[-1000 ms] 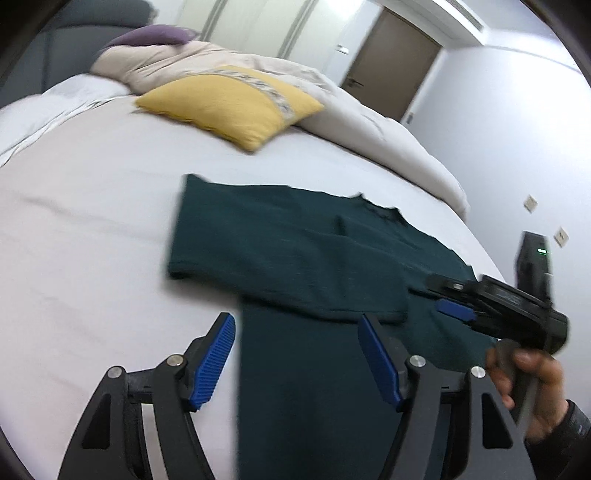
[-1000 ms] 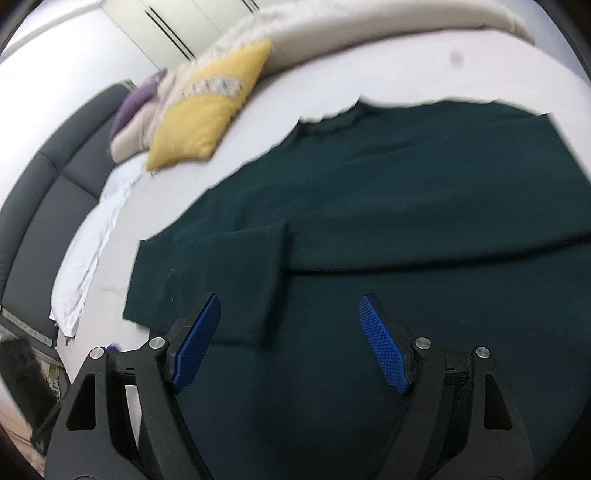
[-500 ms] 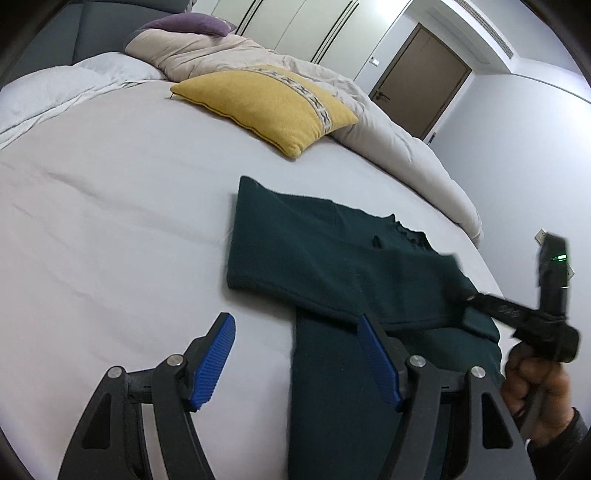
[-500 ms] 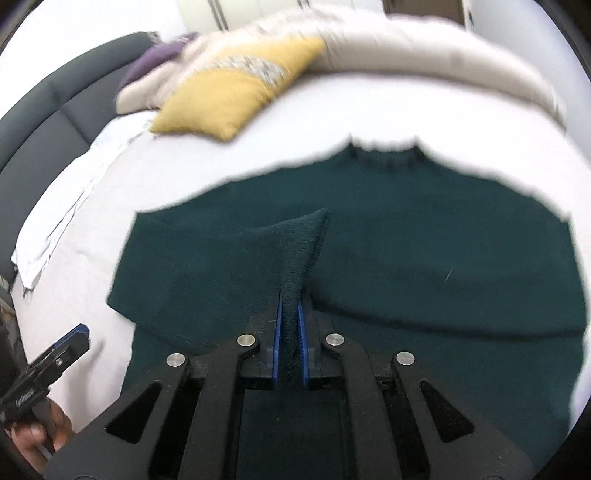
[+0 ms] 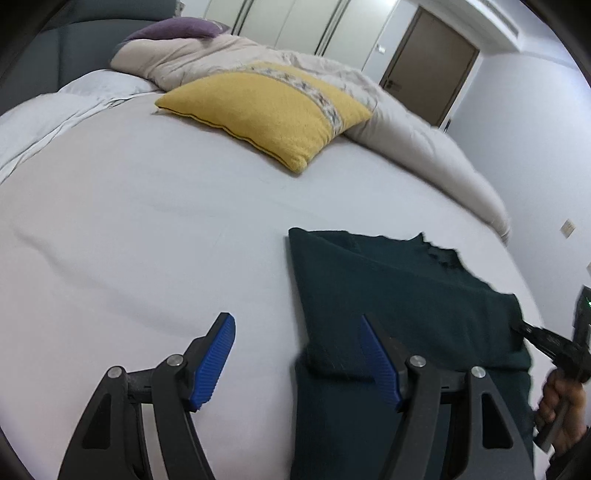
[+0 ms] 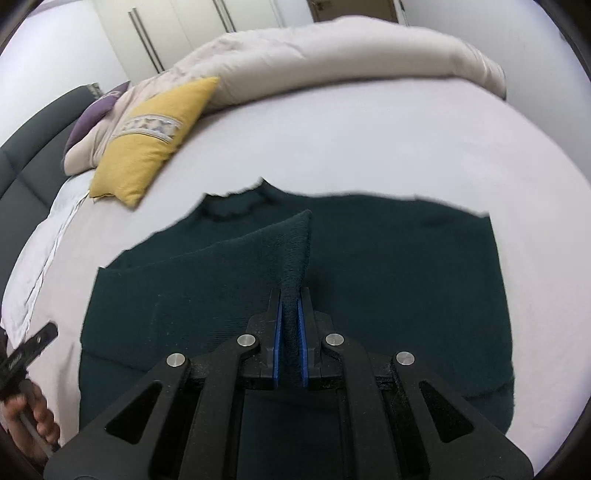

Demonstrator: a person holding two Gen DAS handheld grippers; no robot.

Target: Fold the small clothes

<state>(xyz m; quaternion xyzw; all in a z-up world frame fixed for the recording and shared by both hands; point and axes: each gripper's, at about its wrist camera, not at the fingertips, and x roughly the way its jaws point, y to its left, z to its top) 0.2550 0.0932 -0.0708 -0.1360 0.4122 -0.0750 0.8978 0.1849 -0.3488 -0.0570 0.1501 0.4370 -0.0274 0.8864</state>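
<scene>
A dark green sweater [image 6: 388,266] lies flat on the white bed, collar toward the far side. My right gripper [image 6: 290,325] is shut on the cuff of its sleeve [image 6: 291,251], lifting it over the body of the sweater. In the left wrist view the sweater [image 5: 399,295] lies to the right, and my left gripper [image 5: 295,358] is open and empty above the sheet at its left edge. The right gripper [image 5: 543,339] shows at that view's right edge, pinching the fabric.
A yellow cushion [image 5: 266,107] lies at the far side of the bed [image 5: 129,221], with a beige duvet [image 5: 406,136] heaped behind it and a purple pillow [image 5: 173,29] at the headboard. A brown door [image 5: 428,62] stands beyond.
My right gripper shut on the sleeve cuff and carried it across the sweater toward the right. My left gripper drew back to the left, off the sweater, staying open.
</scene>
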